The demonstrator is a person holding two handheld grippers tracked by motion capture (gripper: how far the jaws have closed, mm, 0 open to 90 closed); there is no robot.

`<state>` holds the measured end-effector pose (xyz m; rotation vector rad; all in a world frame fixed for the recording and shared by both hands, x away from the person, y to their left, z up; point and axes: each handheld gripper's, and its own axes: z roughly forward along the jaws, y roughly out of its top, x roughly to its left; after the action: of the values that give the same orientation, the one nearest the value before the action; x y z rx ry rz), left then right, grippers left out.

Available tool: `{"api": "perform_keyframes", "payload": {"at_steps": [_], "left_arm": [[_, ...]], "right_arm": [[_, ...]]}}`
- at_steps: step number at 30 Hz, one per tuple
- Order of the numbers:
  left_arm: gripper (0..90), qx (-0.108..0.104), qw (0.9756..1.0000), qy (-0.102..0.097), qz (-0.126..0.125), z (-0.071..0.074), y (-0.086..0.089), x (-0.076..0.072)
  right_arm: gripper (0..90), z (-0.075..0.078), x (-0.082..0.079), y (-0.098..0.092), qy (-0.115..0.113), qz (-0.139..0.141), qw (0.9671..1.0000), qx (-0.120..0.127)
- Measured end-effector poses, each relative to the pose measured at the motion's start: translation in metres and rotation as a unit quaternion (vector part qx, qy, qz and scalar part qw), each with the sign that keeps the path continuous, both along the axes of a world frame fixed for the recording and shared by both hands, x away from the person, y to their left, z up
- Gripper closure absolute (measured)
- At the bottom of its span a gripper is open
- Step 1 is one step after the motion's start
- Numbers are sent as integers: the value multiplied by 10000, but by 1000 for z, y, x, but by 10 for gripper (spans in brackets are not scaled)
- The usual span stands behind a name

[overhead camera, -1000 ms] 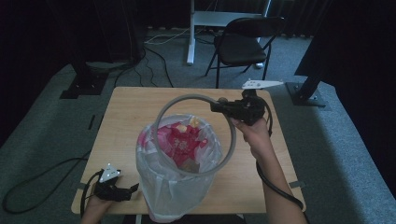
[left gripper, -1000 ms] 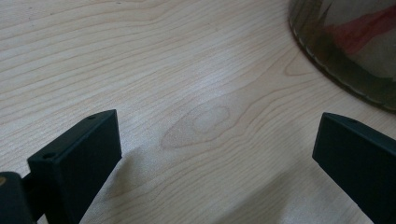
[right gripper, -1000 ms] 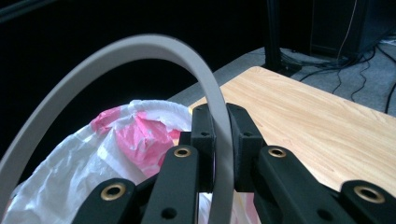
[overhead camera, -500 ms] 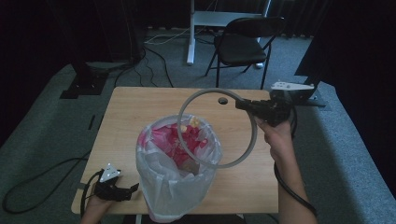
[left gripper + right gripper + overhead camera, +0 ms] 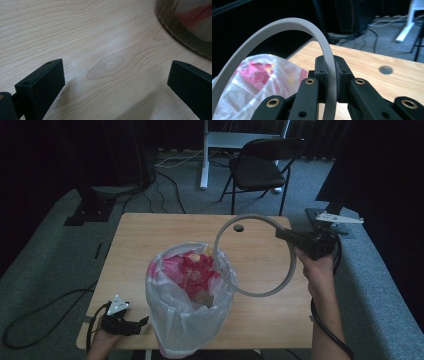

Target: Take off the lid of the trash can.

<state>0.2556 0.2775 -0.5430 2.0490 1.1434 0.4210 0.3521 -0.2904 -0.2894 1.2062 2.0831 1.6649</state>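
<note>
While the right tool (image 5: 286, 235) stays clenched on the grey ring (image 5: 291, 262), its jaws pinching the thin band edge-on in the right gripper view (image 5: 329, 82), the hoop hangs tilted above the desk (image 5: 150, 232), its near-left arc just over the rim of the bin (image 5: 165, 270); most of the circle sits off to the bin's right, not yet seated on it; judged light and fairly stiff: it keeps its round form from a single pinch at one side; smooth plastic by the look, so it may twist or slip in a narrow grip; best held as now, across the flat band, pads square to it; bin liner (image 5: 180, 325) is thin, soft, translucent film, slack at the sides, easily snagged or dragged inward by the ring; pink wrapping (image 5: 192, 270) fills the bag loosely; left tool (image 5: 142, 321) rests on the desk near the bin's base, jaws spread wide apart and grasping nothing (image 5: 112, 82).
</note>
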Motion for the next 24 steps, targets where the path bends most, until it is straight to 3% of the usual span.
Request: {"api": "perform_keyframes", "payload": {"at_steps": [12,24], "left_arm": [[12,22,10000,0,-6,0,0,0],[12,26,10000,11,-3,0,-1,0]], "right_arm": [[828,-21,-5,-43,218,-447,9987,130],[828,-67,3,-70,731,-781,9942,121]]}}
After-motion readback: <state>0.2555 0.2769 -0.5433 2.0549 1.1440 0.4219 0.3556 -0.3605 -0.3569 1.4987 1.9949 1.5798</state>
